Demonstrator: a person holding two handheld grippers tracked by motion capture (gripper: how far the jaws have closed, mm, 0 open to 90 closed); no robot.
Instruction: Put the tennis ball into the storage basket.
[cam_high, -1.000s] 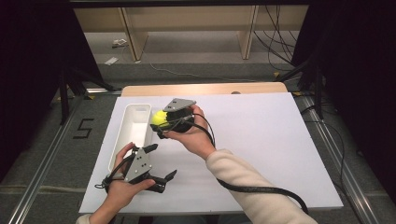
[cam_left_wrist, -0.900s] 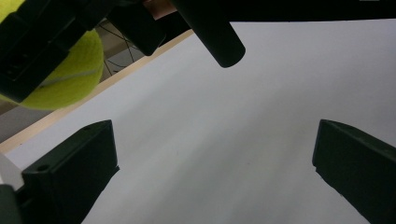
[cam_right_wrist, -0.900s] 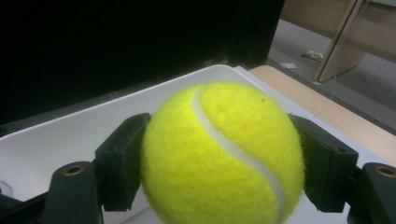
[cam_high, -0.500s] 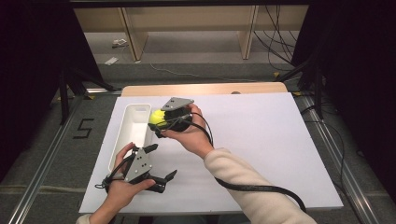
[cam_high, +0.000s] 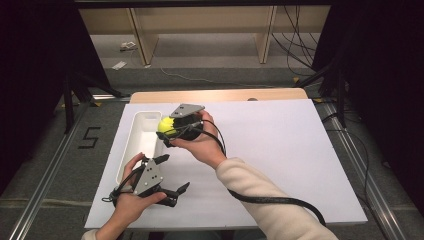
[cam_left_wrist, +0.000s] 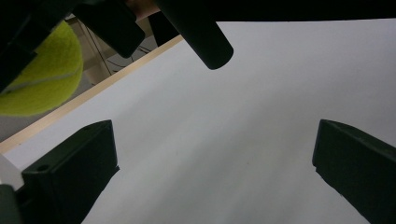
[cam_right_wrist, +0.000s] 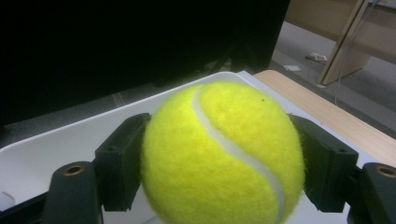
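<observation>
While right gripper (cam_high: 167, 131) pinches tennis ball (cam_high: 166, 125) over tray (cam_high: 141, 140) rim, forearm angled across table; left gripper (cam_high: 172, 175) low near edge, jaws spread.

Bright even light on the white table (cam_high: 280, 150), dark surroundings; the close tennis ball (cam_right_wrist: 222, 156) looks slightly soft

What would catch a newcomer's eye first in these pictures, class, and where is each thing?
The bright yellow tennis ball stands out first, clamped between the jaws of the right gripper above the near edge of the white tray at the table's left. Nearer the person, the left gripper is held low over the white table cover, jaws spread wide with nothing between them.
</observation>
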